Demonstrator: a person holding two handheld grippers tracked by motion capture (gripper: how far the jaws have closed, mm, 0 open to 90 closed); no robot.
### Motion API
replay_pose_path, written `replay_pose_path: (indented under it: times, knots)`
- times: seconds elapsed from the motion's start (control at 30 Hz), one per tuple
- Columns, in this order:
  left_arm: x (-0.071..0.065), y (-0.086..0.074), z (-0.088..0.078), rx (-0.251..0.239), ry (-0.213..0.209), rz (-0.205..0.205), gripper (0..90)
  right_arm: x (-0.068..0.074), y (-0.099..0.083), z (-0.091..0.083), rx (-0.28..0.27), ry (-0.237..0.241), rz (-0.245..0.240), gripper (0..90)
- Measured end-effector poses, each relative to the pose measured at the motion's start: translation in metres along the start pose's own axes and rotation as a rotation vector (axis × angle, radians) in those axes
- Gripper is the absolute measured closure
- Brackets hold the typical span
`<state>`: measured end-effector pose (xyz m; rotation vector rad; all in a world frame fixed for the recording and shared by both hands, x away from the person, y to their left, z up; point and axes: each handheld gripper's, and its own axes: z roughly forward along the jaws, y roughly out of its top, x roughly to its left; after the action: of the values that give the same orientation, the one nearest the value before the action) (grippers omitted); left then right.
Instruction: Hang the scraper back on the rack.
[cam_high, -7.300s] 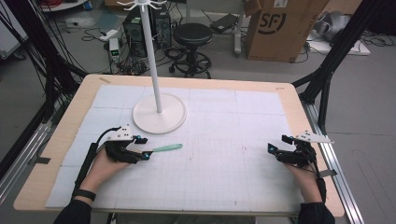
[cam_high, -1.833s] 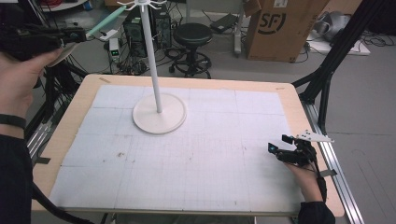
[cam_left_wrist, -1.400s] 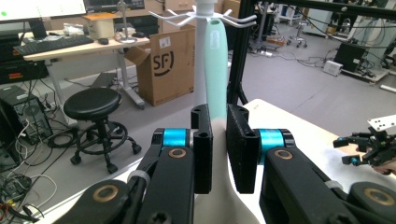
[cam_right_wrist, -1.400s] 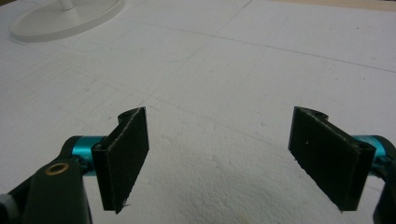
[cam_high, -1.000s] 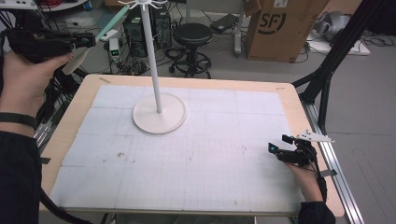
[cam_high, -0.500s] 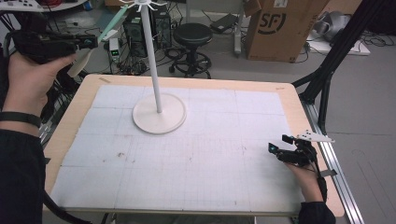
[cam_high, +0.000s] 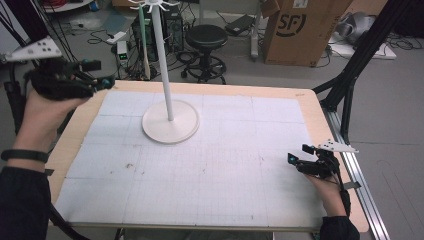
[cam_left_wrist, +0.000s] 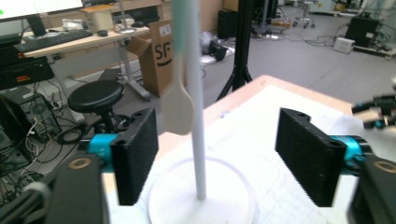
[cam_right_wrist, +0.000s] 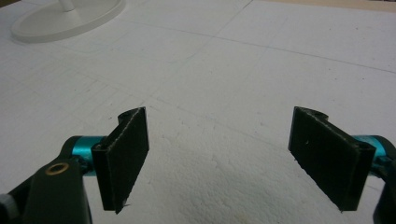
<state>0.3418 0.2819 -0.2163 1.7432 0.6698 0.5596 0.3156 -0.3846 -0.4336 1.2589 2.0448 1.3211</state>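
A white hook stand (cam_high: 164, 60) rises from its round base (cam_high: 170, 123) at the back left of the mat. A spoon (cam_high: 143, 37) with a green handle and a pale bowl hangs from a hook at the stand's top. The spoon (cam_left_wrist: 179, 100) dangles just left of the pole (cam_left_wrist: 197, 121), beyond my jaws in the left gripper view. My left gripper (cam_high: 100, 73) is held up in the air left of the stand, open and empty (cam_left_wrist: 223, 156). My right gripper (cam_high: 298, 154) rests on the mat near the right edge, open with nothing between its jaws (cam_right_wrist: 224, 158).
A white gridded mat (cam_high: 215, 165) covers the wooden table (cam_high: 320, 115). Behind the table stand a black stool (cam_high: 206, 37), a cardboard box (cam_high: 295, 27) and cables on the floor. A black tripod leg (cam_high: 357, 60) slants at the right. The stand's base (cam_right_wrist: 65, 18) lies far from my right gripper.
The left gripper lifted the spoon from the mat to the stand's top. It has now let go and drawn back left. The spoon hangs on its own. The right gripper stayed still.
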Motion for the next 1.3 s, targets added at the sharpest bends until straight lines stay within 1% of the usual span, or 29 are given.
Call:
replay_pose_path:
  times: [0.1, 0.2, 0.27, 0.33, 0.43, 0.57, 0.73, 0.8, 0.83, 0.97, 1.07, 1.2, 1.3]
  knots:
    - [-0.009, -0.028, -0.001, -0.003, -0.017, 0.010, 23.4, 0.001, 0.000, 0.001, 0.004, 0.003, -0.003, 19.7]
    - [-0.014, -0.056, -0.001, -0.007, -0.024, 0.003, 21.9, 0.002, 0.000, 0.002, 0.010, 0.008, -0.006, 19.7]
    - [-0.016, -0.076, 0.000, -0.003, -0.031, -0.007, 21.3, 0.002, 0.000, 0.002, 0.010, 0.011, -0.009, 19.7]
    - [-0.017, -0.094, 0.001, 0.004, -0.027, -0.015, 20.2, 0.003, 0.000, 0.002, 0.015, 0.014, -0.007, 19.7]
    - [-0.017, -0.120, 0.002, 0.004, -0.032, -0.047, 19.5, 0.004, 0.000, 0.003, 0.020, 0.022, -0.008, 19.7]
    - [-0.017, -0.146, 0.004, 0.003, -0.023, -0.068, 18.7, 0.006, -0.001, 0.004, 0.029, 0.028, -0.011, 19.7]
    - [-0.018, -0.164, 0.007, 0.024, -0.027, -0.082, 18.0, 0.007, -0.001, 0.005, 0.030, 0.030, -0.015, 19.6]
    - [-0.019, -0.168, 0.009, 0.044, -0.019, -0.072, 17.9, 0.007, -0.001, 0.005, 0.032, 0.032, -0.015, 19.6]
    - [-0.020, -0.170, 0.010, 0.047, -0.022, -0.071, 17.7, 0.007, -0.001, 0.005, 0.033, 0.032, -0.012, 19.6]
    - [-0.020, -0.178, 0.012, 0.056, -0.021, -0.078, 17.7, 0.007, -0.001, 0.005, 0.035, 0.034, -0.012, 19.6]
    - [-0.020, -0.180, 0.014, 0.066, -0.022, -0.084, 17.7, 0.007, -0.001, 0.005, 0.035, 0.037, -0.016, 19.6]
    - [-0.020, -0.181, 0.013, 0.063, -0.020, -0.084, 17.7, 0.007, -0.001, 0.006, 0.039, 0.041, -0.011, 19.5]
    - [-0.019, -0.182, 0.013, 0.069, -0.018, -0.084, 17.7, 0.007, -0.001, 0.006, 0.037, 0.046, -0.016, 19.4]
